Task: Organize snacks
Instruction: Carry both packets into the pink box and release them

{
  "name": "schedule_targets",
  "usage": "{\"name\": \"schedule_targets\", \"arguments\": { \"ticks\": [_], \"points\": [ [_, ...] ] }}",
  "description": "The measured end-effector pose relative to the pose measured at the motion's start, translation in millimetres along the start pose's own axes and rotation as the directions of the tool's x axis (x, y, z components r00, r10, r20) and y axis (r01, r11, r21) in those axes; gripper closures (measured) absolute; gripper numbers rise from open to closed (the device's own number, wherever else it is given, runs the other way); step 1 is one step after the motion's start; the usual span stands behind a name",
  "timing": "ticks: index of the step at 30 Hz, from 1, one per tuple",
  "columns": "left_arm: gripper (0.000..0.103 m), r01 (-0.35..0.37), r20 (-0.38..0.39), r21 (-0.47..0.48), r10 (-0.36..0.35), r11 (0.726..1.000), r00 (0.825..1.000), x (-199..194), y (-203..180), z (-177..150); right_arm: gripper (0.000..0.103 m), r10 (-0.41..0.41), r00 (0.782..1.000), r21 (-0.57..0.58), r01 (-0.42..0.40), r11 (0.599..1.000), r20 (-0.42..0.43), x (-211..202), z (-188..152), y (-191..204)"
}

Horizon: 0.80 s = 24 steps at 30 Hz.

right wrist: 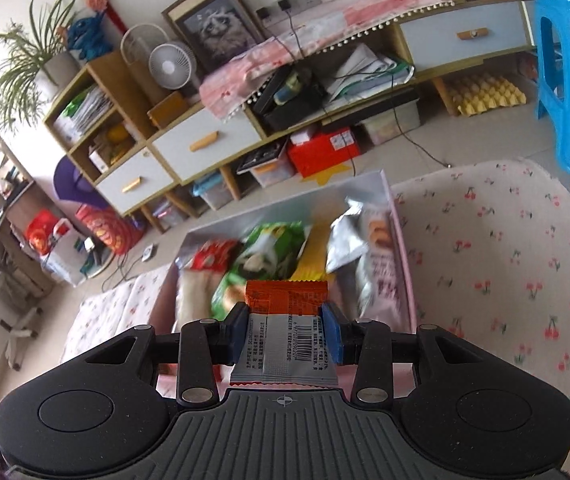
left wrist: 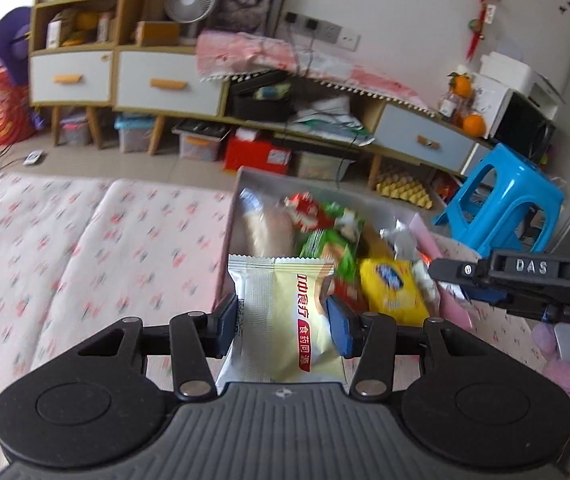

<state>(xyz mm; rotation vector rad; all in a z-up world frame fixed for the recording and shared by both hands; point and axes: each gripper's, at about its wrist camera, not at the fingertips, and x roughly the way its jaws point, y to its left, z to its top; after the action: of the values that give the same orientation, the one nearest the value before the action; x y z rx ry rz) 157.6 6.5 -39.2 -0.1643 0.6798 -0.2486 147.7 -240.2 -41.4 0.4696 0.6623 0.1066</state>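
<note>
My left gripper (left wrist: 285,322) is shut on a cream snack packet (left wrist: 285,320) with red lettering, held upright just short of the pink box (left wrist: 229,216). Inside that box lie several snacks: a green bag (left wrist: 325,240), a red packet (left wrist: 305,208) and a yellow packet (left wrist: 393,288). My right gripper (right wrist: 285,330) is shut on an orange and silver packet (right wrist: 285,328), barcode side up, over the near end of the same box (right wrist: 401,240). The right gripper's black arm (left wrist: 525,280) shows at the right of the left wrist view.
The box sits on a cherry-print cloth (right wrist: 505,260) covering a table or bed. A blue plastic stool (left wrist: 505,204) stands beyond the right edge. A long low cabinet (left wrist: 165,84) with drawers and storage bins lines the far wall. Purple soft things (left wrist: 565,364) lie at the right.
</note>
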Motion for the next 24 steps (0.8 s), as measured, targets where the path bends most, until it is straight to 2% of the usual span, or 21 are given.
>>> {"name": "schedule_targets", "arguments": {
  "ticks": [4, 10, 24],
  "points": [
    [0.059, 0.040, 0.018, 0.008, -0.040, 0.999, 0.999, 21, 1, 7, 0.064, 0.009, 1.000, 0.011, -0.009, 1.000, 0.005, 9, 4, -14],
    [0.059, 0.060, 0.016, 0.005, -0.060, 0.998, 0.998, 42, 4, 10, 0.064, 0.026, 1.000, 0.030, -0.026, 0.999, 0.002, 15, 7, -28],
    [0.059, 0.079, 0.006, 0.047, -0.079, 0.996, 0.997, 57, 1, 14, 0.064, 0.047, 0.999, 0.064, -0.046, 0.997, -0.011, 29, 8, -36]
  ]
}}
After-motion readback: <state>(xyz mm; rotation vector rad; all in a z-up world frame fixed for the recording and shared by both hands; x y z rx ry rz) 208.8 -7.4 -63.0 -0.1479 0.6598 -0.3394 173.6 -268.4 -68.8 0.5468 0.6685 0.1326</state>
